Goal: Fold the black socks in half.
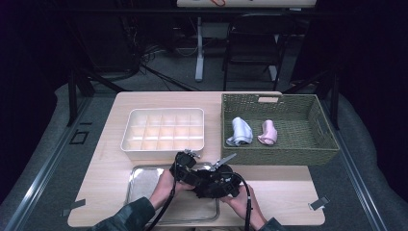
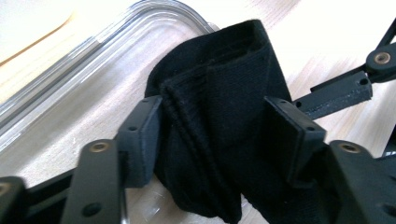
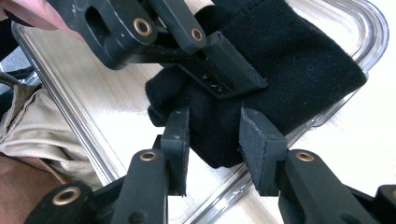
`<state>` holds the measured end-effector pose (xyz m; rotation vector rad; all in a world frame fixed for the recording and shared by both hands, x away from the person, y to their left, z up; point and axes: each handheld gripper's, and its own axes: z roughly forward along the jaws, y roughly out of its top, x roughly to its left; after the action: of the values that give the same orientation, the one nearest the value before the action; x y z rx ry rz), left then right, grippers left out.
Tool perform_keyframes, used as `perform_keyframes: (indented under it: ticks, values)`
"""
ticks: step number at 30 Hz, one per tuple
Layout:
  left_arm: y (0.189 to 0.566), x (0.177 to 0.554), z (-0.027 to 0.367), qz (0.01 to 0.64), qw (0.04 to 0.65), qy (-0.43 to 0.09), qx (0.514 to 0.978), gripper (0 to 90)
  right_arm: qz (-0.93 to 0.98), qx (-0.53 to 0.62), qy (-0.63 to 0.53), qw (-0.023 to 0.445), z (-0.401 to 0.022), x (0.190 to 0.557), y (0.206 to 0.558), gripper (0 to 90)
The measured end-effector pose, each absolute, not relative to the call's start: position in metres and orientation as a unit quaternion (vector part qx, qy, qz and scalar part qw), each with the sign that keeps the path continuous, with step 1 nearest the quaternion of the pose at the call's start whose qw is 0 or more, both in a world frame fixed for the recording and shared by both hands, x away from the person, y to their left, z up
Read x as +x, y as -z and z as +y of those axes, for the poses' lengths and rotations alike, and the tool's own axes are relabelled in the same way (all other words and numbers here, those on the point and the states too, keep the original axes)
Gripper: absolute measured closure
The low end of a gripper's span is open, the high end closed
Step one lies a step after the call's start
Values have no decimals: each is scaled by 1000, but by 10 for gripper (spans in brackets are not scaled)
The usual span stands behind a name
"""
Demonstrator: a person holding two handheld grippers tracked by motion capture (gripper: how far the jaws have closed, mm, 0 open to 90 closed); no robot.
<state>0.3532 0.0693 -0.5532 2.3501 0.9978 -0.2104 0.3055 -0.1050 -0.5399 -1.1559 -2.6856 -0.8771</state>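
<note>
Black folded cloth over the clear tray near the desk's front edge, gripped between left tongs; right tongs straddle its end, contact unclear.

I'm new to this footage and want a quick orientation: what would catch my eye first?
Both grippers, left gripper and right gripper, meet at the table's near edge on a folded black cloth over a clear tray. Behind sit a white divided box and a green woven basket holding a pale blue cloth and a pink one.
</note>
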Motion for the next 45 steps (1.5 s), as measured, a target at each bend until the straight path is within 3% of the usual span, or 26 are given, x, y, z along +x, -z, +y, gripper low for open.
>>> perform_keyframes:
  ticks: [9, 16, 28, 41, 45]
  values:
    - [557, 353, 74, 366, 303, 98, 874, 566, -884, -359, 295, 53, -116, 307, 539, 534]
    - [556, 354, 77, 363, 313, 105, 871, 649, -883, -360, 299, 34, -134, 311, 535, 470]
    - [550, 354, 81, 361, 327, 100, 868, 671, -879, -381, 288, 6, -154, 319, 537, 293]
    - [534, 350, 90, 354, 350, 85, 863, 670, -874, -399, 276, -12, -162, 323, 541, 161]
    - [530, 348, 93, 355, 354, 74, 862, 670, -874, -401, 275, -15, -164, 324, 540, 158]
